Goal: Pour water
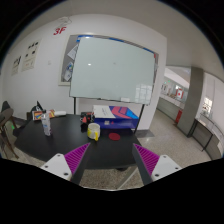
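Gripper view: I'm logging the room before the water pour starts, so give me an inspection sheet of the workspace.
Surface: a dark table stands ahead of the tongs, on the left.
Job's things: a small yellow container and a clear bottle stand on the table; whether either holds water cannot be told.
Clutter: a few more small items on the table's far left, too small to name; a blue and pink box at its far end.
Grippers: the tongs are open and hold nothing; the yellow container is beyond them.
Cables: nothing seen.
Surroundings: a large whiteboard on the white wall, posters to its left, a counter along the right wall.
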